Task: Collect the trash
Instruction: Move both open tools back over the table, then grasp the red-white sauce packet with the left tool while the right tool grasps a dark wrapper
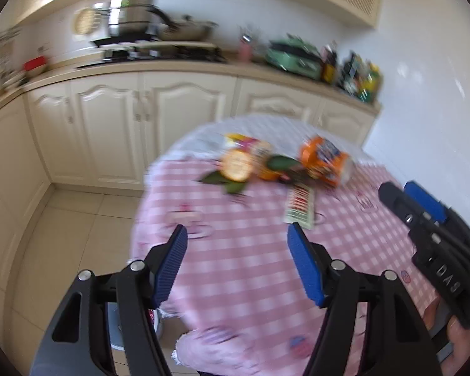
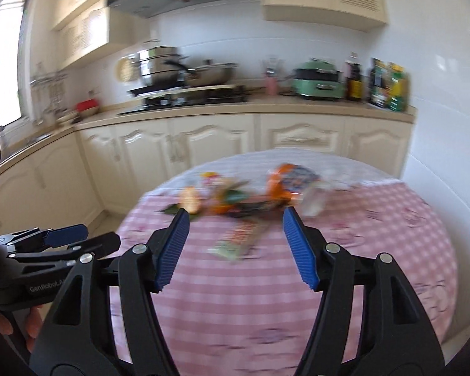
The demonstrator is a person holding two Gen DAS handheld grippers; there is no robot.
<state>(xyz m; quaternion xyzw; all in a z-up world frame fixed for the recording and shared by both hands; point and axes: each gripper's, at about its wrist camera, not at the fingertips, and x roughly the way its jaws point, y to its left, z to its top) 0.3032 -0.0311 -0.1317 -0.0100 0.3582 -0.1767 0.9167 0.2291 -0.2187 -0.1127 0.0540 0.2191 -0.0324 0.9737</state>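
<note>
The trash [image 1: 266, 163] lies in a blurry heap at the far side of the round table [image 1: 235, 266], at 12 o'clock from me. My left gripper [image 1: 236, 238] and right gripper [image 2: 235, 222] both hang above the pink cloth, jaws spread, holding nothing.

Left gripper [image 1: 236, 230] over the near part of a round tabletop [image 1: 235, 282] with pink checked cloth, jaws apart, nothing between them. Trash clustered at the far side: orange peel [image 1: 236, 165] with green leaves [image 1: 282, 163], orange snack bag [image 1: 324, 161], flat wrapper [image 1: 299, 205] nearer. Right gripper [image 1: 423, 210] at right edge, above the cloth. Cream kitchen cabinets [image 1: 159, 119] behind, blurred.
</note>
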